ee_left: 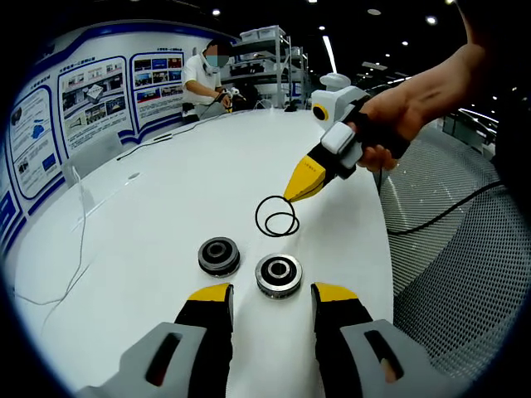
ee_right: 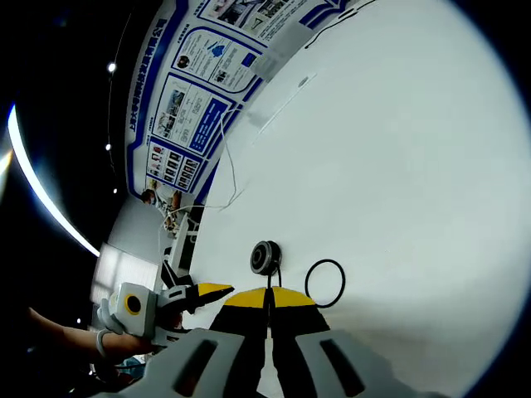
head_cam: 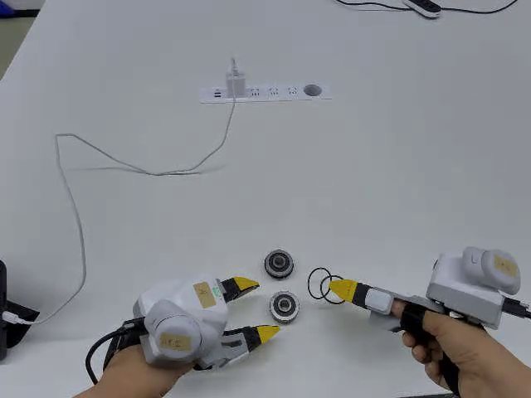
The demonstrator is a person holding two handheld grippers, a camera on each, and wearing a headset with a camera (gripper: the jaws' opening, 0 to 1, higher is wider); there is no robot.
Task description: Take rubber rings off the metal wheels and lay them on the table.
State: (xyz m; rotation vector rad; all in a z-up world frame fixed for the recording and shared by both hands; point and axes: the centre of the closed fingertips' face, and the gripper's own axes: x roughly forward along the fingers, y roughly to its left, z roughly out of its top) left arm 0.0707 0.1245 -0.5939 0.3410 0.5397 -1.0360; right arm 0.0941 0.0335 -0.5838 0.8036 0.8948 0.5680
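Observation:
Two small metal wheels sit near the table's front edge. The farther wheel has a dark outer band. The nearer wheel shows a silvery rim. To their right, two thin black rubber rings overlap on the table. My right gripper is shut with its yellow tips at the rings, and appears to pinch one edge-on. My left gripper is open just short of the nearer wheel, touching nothing.
A white power strip with a plugged charger lies far back. Its thin cable trails down the left side to a dark object at the edge. A person stands at the table's far end.

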